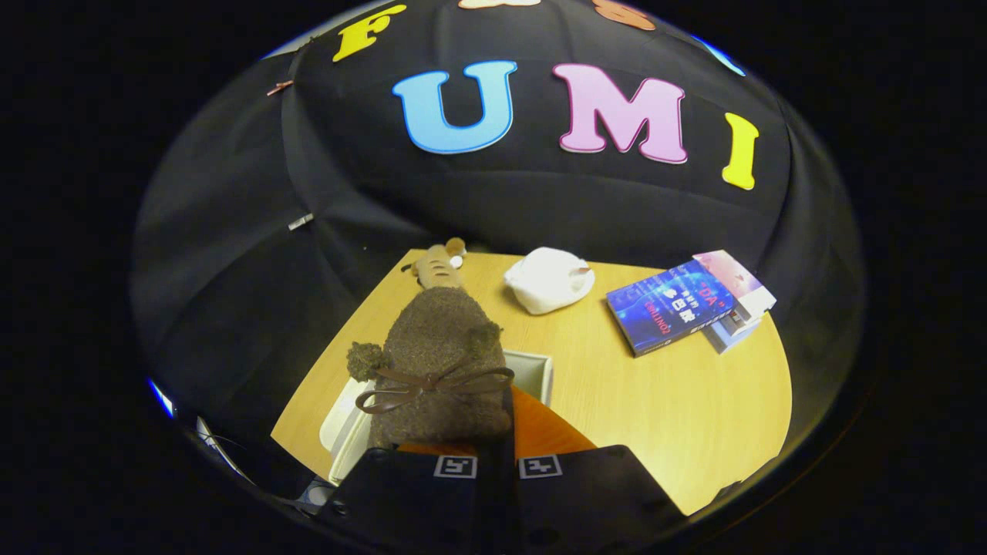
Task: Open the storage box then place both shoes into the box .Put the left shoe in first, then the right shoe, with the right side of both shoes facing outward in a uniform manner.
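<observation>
Low in the frame's centre, the gripper (497,455) is clenched on a shoe (441,362) above the open box (540,370). The shoe looks soft, fuzzy and light. A firm edge would likely hold better than the bow.

Cloth, wood, plastic and paper

Fuzzy, matt brown shoe (443,362) with smooth leathery bow; white box (534,368) of smooth plastic; table (678,408) of pale, satin wood; far-right books (669,306) with glossy paper covers.

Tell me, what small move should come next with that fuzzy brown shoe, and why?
Probably lower it. The gripper looks shut on the brown shoe, which hangs over the open storage box, so easing it down inside before letting go seems the sensible step.
</observation>
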A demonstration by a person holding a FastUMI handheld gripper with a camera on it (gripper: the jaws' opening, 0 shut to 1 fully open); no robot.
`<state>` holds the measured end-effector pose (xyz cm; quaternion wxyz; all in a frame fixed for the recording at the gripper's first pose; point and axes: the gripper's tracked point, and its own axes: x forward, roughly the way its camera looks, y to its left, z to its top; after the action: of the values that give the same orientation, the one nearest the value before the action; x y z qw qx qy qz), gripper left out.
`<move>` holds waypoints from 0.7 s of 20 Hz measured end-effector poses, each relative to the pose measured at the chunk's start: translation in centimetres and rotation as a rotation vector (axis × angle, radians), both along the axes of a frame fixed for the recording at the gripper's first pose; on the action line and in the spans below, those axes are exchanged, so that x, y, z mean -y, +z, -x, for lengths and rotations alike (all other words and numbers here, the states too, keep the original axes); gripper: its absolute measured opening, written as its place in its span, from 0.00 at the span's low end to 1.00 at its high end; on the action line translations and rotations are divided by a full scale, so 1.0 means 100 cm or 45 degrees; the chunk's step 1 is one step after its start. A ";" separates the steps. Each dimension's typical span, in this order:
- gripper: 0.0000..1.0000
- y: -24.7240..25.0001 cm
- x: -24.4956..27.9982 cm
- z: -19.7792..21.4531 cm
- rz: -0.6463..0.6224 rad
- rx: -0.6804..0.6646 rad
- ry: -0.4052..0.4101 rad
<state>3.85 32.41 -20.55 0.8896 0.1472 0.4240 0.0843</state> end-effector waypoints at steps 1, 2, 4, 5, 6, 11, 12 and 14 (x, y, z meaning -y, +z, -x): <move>0.05 -0.001 -0.003 0.002 0.026 -0.024 -0.005; 0.05 -0.012 -0.006 0.002 0.062 -0.041 -0.013; 0.05 -0.036 -0.005 0.008 0.136 -0.112 -0.049; 0.05 -0.050 -0.004 0.014 0.164 -0.170 -0.072; 0.05 -0.062 -0.002 0.020 0.181 -0.229 -0.101; 0.06 -0.086 0.008 0.019 0.257 -0.299 -0.167; 0.06 -0.086 0.006 0.020 0.289 -0.295 -0.151; 0.07 -0.089 0.002 0.024 0.338 -0.297 -0.114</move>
<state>1.42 32.25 -29.48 0.8488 0.0561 0.5249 -0.0298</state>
